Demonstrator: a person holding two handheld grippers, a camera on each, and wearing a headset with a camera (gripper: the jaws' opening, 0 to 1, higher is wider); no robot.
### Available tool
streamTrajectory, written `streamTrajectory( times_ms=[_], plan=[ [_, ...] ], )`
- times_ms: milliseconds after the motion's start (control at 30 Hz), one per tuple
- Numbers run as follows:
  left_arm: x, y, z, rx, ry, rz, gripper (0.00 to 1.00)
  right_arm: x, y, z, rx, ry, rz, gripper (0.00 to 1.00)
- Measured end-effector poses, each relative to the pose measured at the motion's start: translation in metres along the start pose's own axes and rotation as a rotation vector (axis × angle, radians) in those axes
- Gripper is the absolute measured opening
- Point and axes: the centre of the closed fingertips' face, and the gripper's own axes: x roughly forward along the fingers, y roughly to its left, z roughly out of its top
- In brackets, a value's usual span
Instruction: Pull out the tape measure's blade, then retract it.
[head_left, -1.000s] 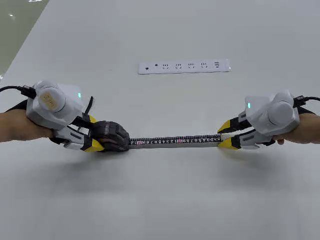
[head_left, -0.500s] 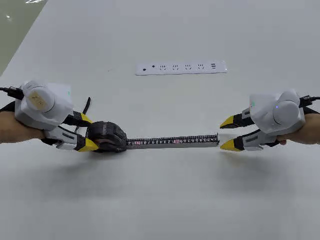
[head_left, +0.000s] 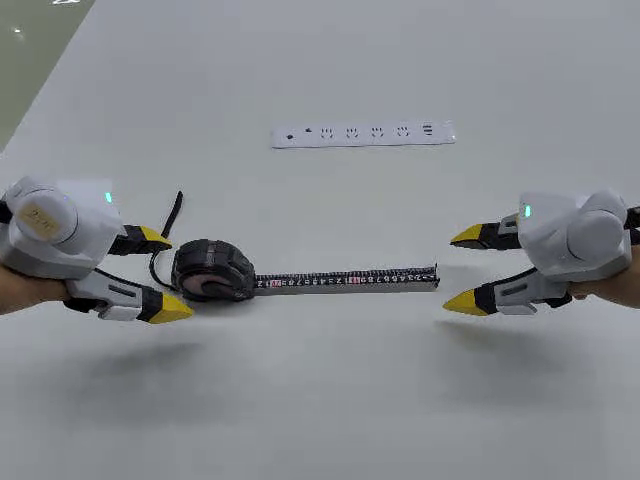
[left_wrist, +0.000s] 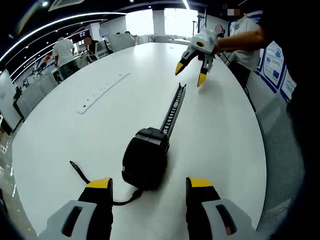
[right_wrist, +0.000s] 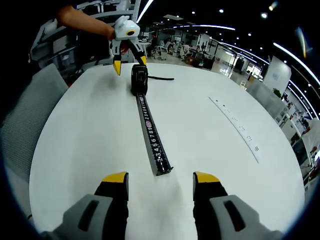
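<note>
Head view. Tape measure (head_left: 212, 270) lies on the white table (head_left: 320, 400), left of centre. The case is black. The blade (head_left: 345, 280) is run out to the right and lies flat along the table with its numbered face up. It spans most of the gap between the two grippers.

Left gripper (head_left: 171, 274): fingers spread wide, holding nothing. The yellow tips sit just behind the case, one to either side of its rear end. In the left gripper view the case lies just ahead of the two tips, centred on the gap and clear of both.

Right gripper (head_left: 451, 272): fingers wide apart, empty. In the right gripper view the blade's end hook (right_wrist: 164, 170) lies just ahead of the tips, roughly centred between them, touching neither. The blade runs straight away from it to the case, with the left gripper beyond.

A black strap (head_left: 176, 210) curls on the table from the rear of the case toward the left gripper. It appears to be fixed to the case, though the join is hard to make out.

A white power strip (head_left: 362, 133) lies on the far side of the blade, well apart and roughly parallel to it.
</note>
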Motion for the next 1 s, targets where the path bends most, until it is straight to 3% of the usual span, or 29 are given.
streamTrajectory(
  times_ms=[633, 900, 1000],
  plan=[
    [-0.01, -0.029, 0.004, -0.149, -0.122, 0.094, 0.74, -0.016, 0.028, 0.002, 0.178, -0.072, -0.103, 0.7],
    [-0.014, -0.043, 0.009, -0.258, -0.217, 0.17, 0.8, -0.019, 0.041, 0.006, 0.275, -0.105, -0.151, 0.79],
    [-0.016, -0.049, 0.01, -0.27, -0.242, 0.197, 0.82, -0.022, 0.044, 0.011, 0.314, -0.131, -0.177, 0.82]
  ],
)
